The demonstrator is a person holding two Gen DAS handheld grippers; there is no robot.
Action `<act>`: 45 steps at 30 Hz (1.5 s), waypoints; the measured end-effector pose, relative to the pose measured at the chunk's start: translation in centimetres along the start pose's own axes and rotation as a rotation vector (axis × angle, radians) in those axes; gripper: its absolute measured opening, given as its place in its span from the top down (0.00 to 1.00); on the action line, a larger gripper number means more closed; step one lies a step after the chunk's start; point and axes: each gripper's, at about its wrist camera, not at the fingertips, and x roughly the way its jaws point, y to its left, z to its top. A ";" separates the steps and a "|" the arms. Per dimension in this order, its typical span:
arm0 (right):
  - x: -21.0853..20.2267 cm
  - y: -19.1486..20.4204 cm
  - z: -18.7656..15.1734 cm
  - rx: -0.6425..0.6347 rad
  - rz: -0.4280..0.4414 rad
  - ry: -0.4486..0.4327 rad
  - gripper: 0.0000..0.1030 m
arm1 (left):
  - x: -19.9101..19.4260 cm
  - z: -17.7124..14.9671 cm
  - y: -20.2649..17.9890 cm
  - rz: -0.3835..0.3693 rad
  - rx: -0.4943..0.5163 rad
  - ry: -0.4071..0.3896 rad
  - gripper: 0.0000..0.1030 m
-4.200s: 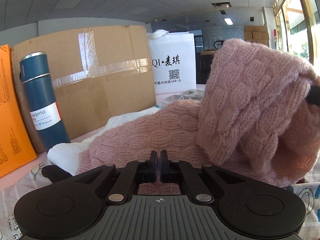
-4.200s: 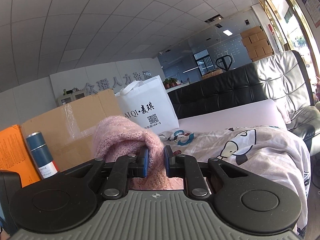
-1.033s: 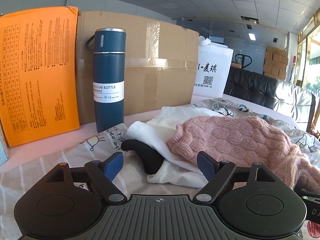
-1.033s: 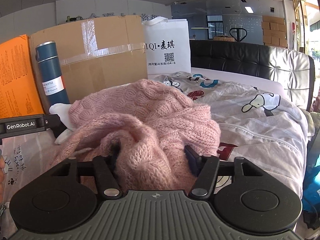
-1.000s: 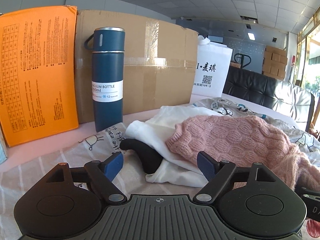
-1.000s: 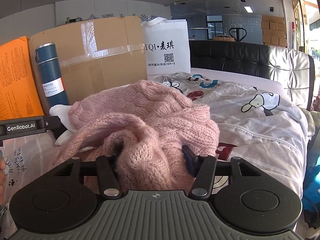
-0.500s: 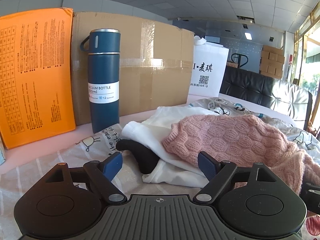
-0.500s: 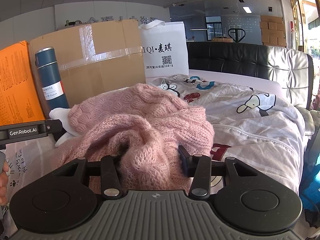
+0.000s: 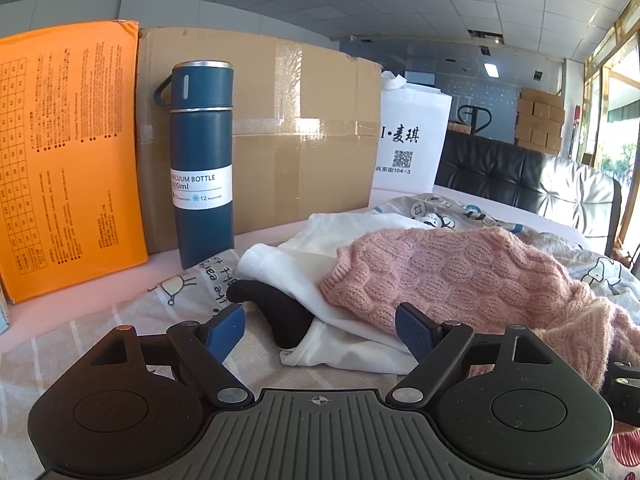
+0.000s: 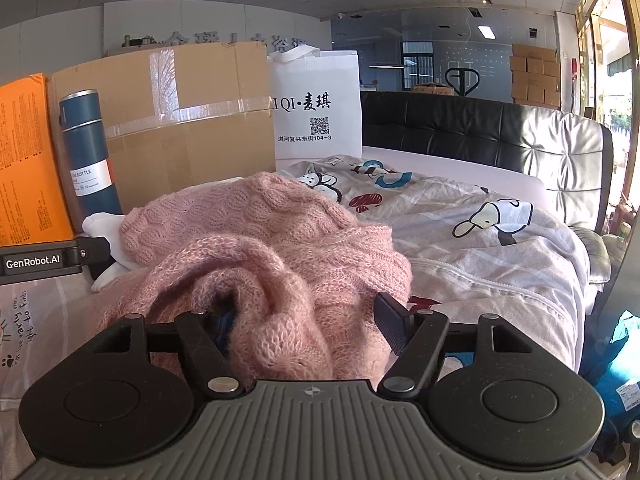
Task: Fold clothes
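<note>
Lying bunched on the bed's printed sheet [image 10: 500,248], the pink sweater [image 10: 256,240] overlaps a white garment [image 9: 352,240] just before the blue bottle [image 9: 202,160]. Left tongs [image 9: 320,330] stand apart, holding nothing; right tongs [image 10: 306,322] stand apart around a sweater fold, sheet bare beyond its right edge.

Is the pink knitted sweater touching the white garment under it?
Touching. The left wrist view shows the pink knitted sweater lying directly on the white garment, its ribbed hem pressing into the white fabric with no gap.
</note>
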 end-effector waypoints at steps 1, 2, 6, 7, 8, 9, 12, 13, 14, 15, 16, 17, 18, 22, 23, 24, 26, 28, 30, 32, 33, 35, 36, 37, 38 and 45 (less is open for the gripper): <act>0.0 0.0 0.0 0.000 -0.001 0.002 0.33 | 0.0 0.0 0.0 0.000 0.001 0.001 0.17; 0.1 -0.1 0.0 0.002 -0.002 0.003 0.33 | 0.0 0.0 0.0 0.000 0.002 0.002 0.17; 0.3 -0.2 -0.1 0.013 0.008 0.020 0.40 | 0.1 -0.1 -0.1 0.001 0.012 0.007 0.17; 0.3 -0.2 -0.1 0.014 0.012 0.022 0.44 | 0.1 -0.1 -0.2 0.000 0.015 0.009 0.17; 0.3 -0.2 -0.2 0.013 0.018 0.021 0.48 | 0.1 -0.1 -0.2 -0.001 0.017 0.010 0.17; 0.3 -0.1 -0.2 0.013 0.022 0.021 0.50 | 0.1 -0.1 -0.2 -0.001 0.019 0.011 0.17; 0.2 -0.1 -0.3 0.018 0.032 0.018 0.54 | 0.2 -0.2 -0.3 -0.003 0.023 0.015 0.17; 0.2 -0.2 -0.3 0.023 0.035 0.018 0.54 | 0.2 -0.2 -0.3 -0.003 0.023 0.016 0.17; 0.2 -0.2 -0.3 0.026 0.039 0.018 0.55 | 0.2 -0.2 -0.3 -0.002 0.023 0.017 0.17; 0.2 -0.3 -0.3 0.029 0.042 0.017 0.55 | 0.3 -0.2 -0.3 -0.002 0.023 0.018 0.17; 0.2 -0.3 -0.3 0.031 0.043 0.017 0.55 | 0.3 -0.2 -0.3 -0.001 0.023 0.020 0.17; 0.2 -0.3 -0.3 0.033 0.045 0.017 0.55 | 0.3 -0.2 -0.3 -0.001 0.024 0.020 0.17; 0.1 -0.3 -0.3 0.035 0.047 0.016 0.55 | 0.3 -0.3 -0.3 -0.002 0.024 0.020 0.17; 0.1 -0.4 -0.3 0.042 0.056 0.016 0.56 | 0.2 -0.3 -0.4 -0.026 0.022 0.017 0.17; 0.1 -0.5 -0.3 0.046 0.059 0.016 0.56 | 0.2 -0.3 -0.5 -0.036 0.021 0.018 0.17; 0.0 -0.6 -0.3 0.052 0.063 0.015 0.56 | 0.2 -0.4 -0.5 -0.061 0.013 0.021 0.17; -0.2 -0.9 -0.3 0.064 0.076 0.013 0.49 | 0.2 -0.4 -0.7 -0.134 -0.006 0.028 0.17; -0.5 -1.3 -0.2 0.075 0.088 0.010 0.47 | 0.0 -0.5 -0.9 -0.229 -0.026 0.036 0.14; -0.7 -1.6 0.0 0.079 0.086 0.002 0.42 | -0.5 -0.5 -1.5 -0.305 -0.014 0.025 0.11; -1.2 -2.3 0.4 0.107 0.103 -0.013 0.35 | -1.0 -0.6 -2.3 -0.329 0.027 0.007 0.11; -1.4 -2.7 0.6 0.124 0.118 -0.025 0.35 | -1.3 -0.6 -2.7 -0.330 0.054 -0.006 0.10; -2.0 -3.5 1.1 0.155 0.150 -0.060 0.34 | -1.8 -0.7 -3.6 -0.339 0.112 -0.030 0.09; -2.3 -3.9 1.4 0.165 0.162 -0.078 0.34 | -2.1 -0.8 -3.8 -0.355 0.134 -0.039 0.09; -2.6 -4.1 1.7 0.163 0.162 -0.096 0.32 | -2.4 -0.8 -4.1 -0.374 0.153 -0.048 0.08; -2.8 -4.3 2.0 0.156 0.159 -0.113 0.30 | -2.7 -0.8 -4.3 -0.394 0.171 -0.058 0.08; -2.7 -6.0 3.6 0.137 0.112 -0.176 0.27 | -4.3 -1.2 -5.4 -0.511 0.248 -0.103 0.05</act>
